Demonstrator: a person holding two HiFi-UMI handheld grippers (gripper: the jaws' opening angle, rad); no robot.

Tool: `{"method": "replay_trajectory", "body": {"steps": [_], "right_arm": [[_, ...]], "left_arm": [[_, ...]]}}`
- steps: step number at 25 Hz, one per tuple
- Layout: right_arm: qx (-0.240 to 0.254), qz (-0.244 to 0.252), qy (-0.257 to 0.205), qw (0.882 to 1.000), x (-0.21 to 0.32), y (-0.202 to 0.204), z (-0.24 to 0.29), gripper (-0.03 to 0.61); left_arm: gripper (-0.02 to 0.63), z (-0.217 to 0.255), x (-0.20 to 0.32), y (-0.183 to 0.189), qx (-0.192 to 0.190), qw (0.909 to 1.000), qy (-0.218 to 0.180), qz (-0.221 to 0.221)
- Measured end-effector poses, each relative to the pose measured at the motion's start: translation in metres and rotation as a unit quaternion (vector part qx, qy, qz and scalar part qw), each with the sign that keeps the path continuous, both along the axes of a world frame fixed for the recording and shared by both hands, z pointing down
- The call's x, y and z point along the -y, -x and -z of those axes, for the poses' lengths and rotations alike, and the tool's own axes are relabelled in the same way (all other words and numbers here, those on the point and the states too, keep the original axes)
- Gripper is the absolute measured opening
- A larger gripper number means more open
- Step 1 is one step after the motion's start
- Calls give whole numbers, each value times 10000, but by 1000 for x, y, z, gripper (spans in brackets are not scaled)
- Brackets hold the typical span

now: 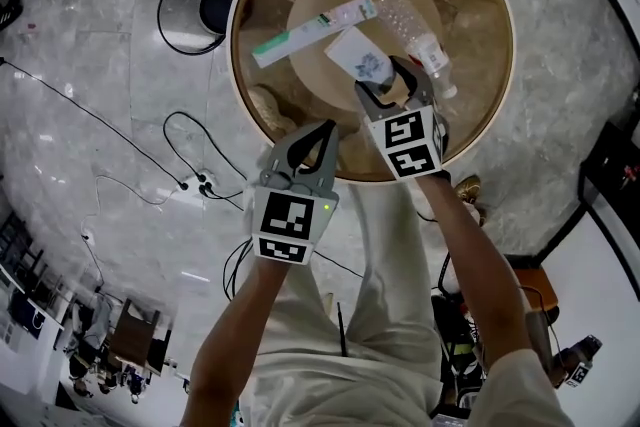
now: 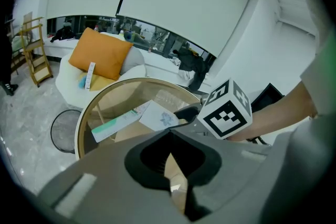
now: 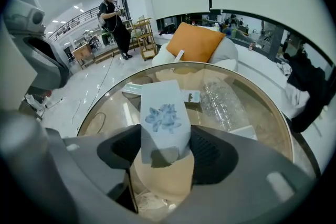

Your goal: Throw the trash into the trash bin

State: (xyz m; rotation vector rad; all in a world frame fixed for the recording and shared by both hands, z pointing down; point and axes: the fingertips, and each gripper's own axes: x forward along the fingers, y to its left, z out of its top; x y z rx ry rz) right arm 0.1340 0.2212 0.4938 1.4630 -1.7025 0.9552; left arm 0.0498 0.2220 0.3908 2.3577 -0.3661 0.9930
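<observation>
**Right jaws on flower-print packet, mid-table**

Jaws of the right gripper [image 3: 165, 155] pinch the near end of a white paper packet [image 3: 164, 115] with a blue flower printed on its face. Its far end sticks out past the tips, over the centre of the round glass table [image 1: 480, 105]. The gripped end is in shadow.

The left gripper [image 1: 322, 131] has its jaws pressed together, holding nothing, at the rim's 7 o'clock.

The clear crushed bottle [image 1: 410, 20] is partly hidden behind the right gripper in the head view. Print on the green-white box [image 1: 305, 33] is too small to read. The mesh trash bin [image 1: 195, 10] stands on the floor, 9 o'clock of the table.

Was an open-plan lab/office w/ lounge corner: white sofa [image 3: 231, 52] & orange cushion [image 3: 197, 42] beyond right claw [image 3: 165, 152], shelf rack [image 3: 143, 34] & person [image 3: 114, 18] farther left, cables [image 1: 203, 183] on marble floor [image 1: 90, 35].
</observation>
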Motion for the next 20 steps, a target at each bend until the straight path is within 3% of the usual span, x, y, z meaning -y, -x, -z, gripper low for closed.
{"method": "replay_trajectory", "body": {"steps": [10,20], "right_arm": [[8,189,-156,9997,16,22,44,314],[135,169,-212,9995,58,68,59,314]], "left_arm": [[0,19,21,5,-108,9998,-60,129],[0,14,61,53,-60,9995,-10,300]]}}
